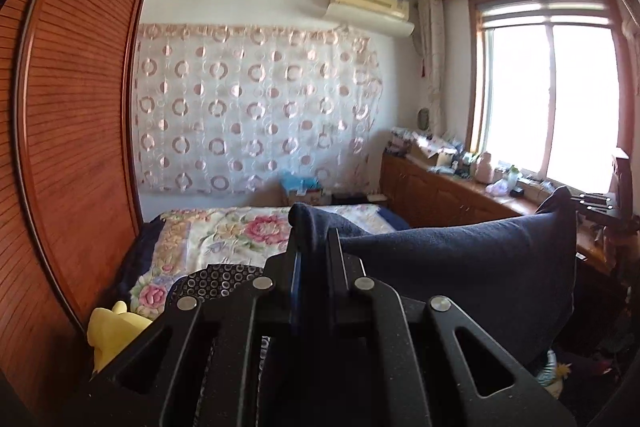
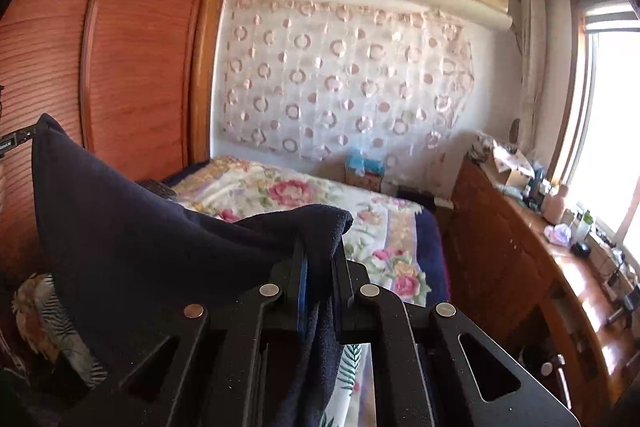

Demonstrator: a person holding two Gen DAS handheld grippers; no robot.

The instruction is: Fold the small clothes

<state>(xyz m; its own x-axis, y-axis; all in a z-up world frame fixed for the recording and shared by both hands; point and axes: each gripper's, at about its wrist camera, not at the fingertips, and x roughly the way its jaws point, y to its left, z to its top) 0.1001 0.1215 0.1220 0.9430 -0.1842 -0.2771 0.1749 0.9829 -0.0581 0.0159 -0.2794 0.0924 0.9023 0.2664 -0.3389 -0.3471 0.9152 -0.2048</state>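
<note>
A dark navy garment [image 1: 460,259] is held up in the air between both grippers, stretched across above the bed. My left gripper [image 1: 314,239] is shut on one top corner of it, and the cloth runs off to the right. My right gripper [image 2: 320,247] is shut on the other top corner of the navy garment [image 2: 140,227], and the cloth runs off to the left and hangs down between the fingers. In the right wrist view the left gripper's tip [image 2: 16,139] shows at the far left edge.
A bed with a floral blanket [image 1: 240,231] lies below and ahead. A wooden louvred wardrobe [image 1: 72,147] stands to the left. A low wooden cabinet [image 2: 520,259] with clutter runs under the window on the right. A yellow item [image 1: 112,331] and a patterned cloth [image 1: 216,281] lie near the left gripper.
</note>
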